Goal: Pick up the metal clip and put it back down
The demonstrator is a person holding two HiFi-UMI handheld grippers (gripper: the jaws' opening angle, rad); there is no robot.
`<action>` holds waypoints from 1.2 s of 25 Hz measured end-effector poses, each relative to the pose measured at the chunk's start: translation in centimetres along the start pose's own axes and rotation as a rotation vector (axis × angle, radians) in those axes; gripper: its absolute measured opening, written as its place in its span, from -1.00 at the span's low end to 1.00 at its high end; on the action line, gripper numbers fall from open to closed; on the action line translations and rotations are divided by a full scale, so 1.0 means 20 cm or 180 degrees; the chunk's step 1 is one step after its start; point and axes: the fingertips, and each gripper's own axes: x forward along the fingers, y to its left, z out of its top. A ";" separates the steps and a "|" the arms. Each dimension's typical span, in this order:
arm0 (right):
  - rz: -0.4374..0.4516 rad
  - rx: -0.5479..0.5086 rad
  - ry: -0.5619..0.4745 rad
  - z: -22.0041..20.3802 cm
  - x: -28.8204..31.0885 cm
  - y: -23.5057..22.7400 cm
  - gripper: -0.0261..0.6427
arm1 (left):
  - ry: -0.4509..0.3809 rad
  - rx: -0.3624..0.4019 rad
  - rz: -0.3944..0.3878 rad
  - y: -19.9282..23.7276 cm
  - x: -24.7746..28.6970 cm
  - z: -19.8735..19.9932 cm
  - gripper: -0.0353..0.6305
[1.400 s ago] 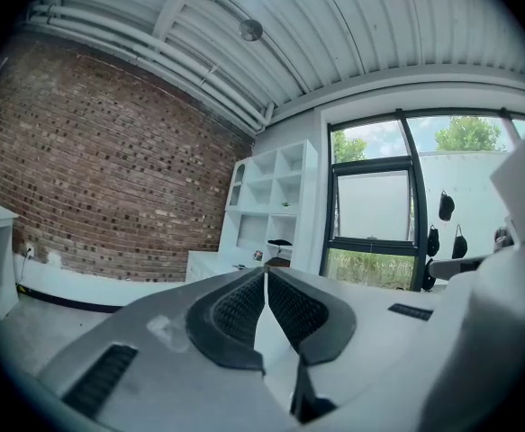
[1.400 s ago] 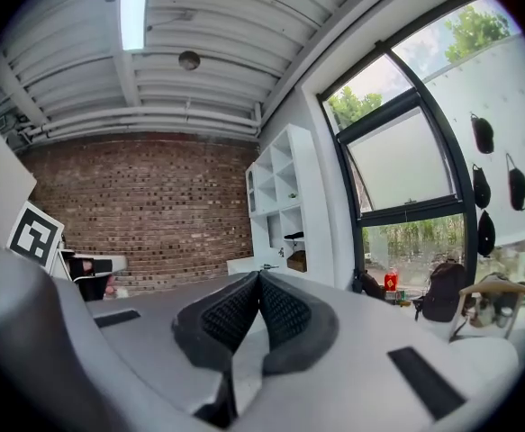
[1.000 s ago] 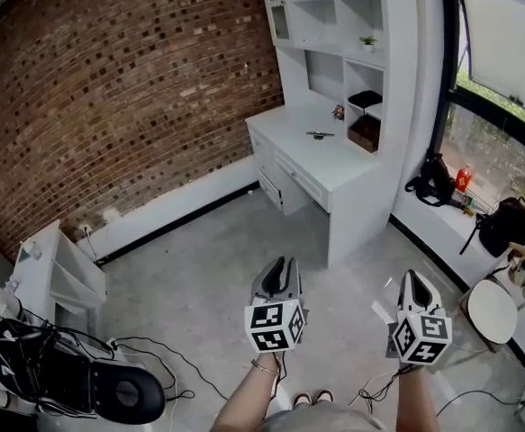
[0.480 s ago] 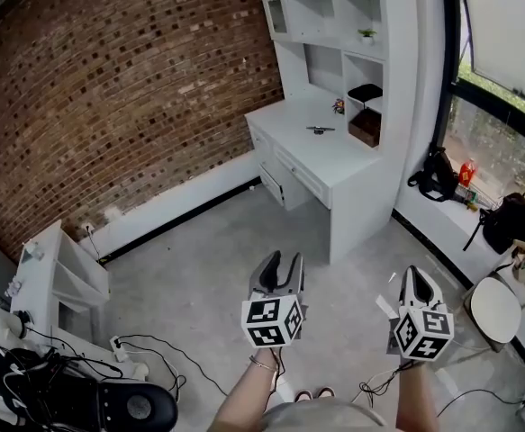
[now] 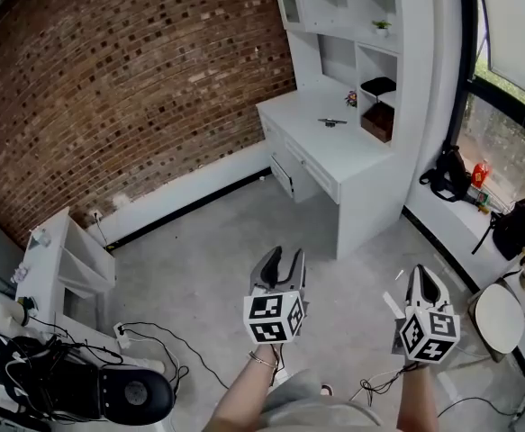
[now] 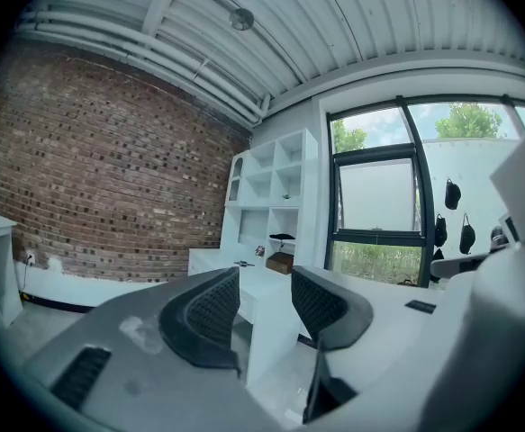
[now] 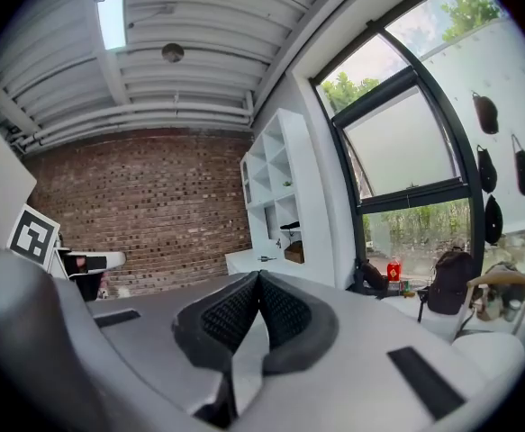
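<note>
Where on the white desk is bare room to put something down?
The white desk top is bare all around the small dark metal clip, mostly toward its near corner. It is crowded at the back, by the brown box.

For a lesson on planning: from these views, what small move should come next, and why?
Probably step toward the white desk: the metal clip lies there, far beyond both grippers. The left gripper, jaws apart and empty, looks readier than the shut right gripper.

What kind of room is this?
It looks like a study or workroom, though I can't be sure. A white desk with drawers stands under white shelves. A red brick wall is on one side and a big window on the other.
</note>
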 end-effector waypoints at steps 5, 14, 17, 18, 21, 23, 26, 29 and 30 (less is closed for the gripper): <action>-0.0026 -0.0029 0.0043 -0.02 0.10 -0.03 -0.92 | 0.0042 -0.0057 0.0096 0.09 0.08 -0.05 -0.40; -0.0151 -0.0209 0.0125 0.03 0.48 -0.08 -0.92 | 0.0056 -0.0138 0.0065 0.25 0.52 -0.05 -0.40; -0.0176 -0.0266 0.0080 0.11 0.65 -0.06 -0.92 | 0.0044 -0.0132 0.0026 0.33 0.70 -0.01 -0.40; -0.0183 -0.0278 0.0060 0.14 0.71 -0.06 -0.92 | 0.0039 -0.0135 0.0014 0.35 0.76 0.00 -0.40; -0.0224 -0.0318 0.0021 0.19 0.89 -0.06 -0.92 | 0.0035 -0.0112 -0.0023 0.42 0.95 0.03 -0.40; -0.0254 -0.0345 0.0021 0.22 1.01 -0.06 -0.92 | 0.0027 -0.0079 -0.0035 0.47 1.07 0.05 -0.40; -0.0256 -0.0352 0.0053 0.23 1.21 -0.05 -0.92 | 0.0041 -0.0083 -0.0033 0.56 1.24 0.06 -0.40; -0.0250 -0.0346 0.0064 0.25 1.40 -0.03 -0.92 | 0.0102 -0.0087 -0.0014 0.64 1.39 0.04 -0.40; -0.0254 -0.0340 0.0060 0.26 1.46 -0.03 -0.92 | 0.0118 -0.0090 -0.0008 0.67 1.43 0.04 -0.40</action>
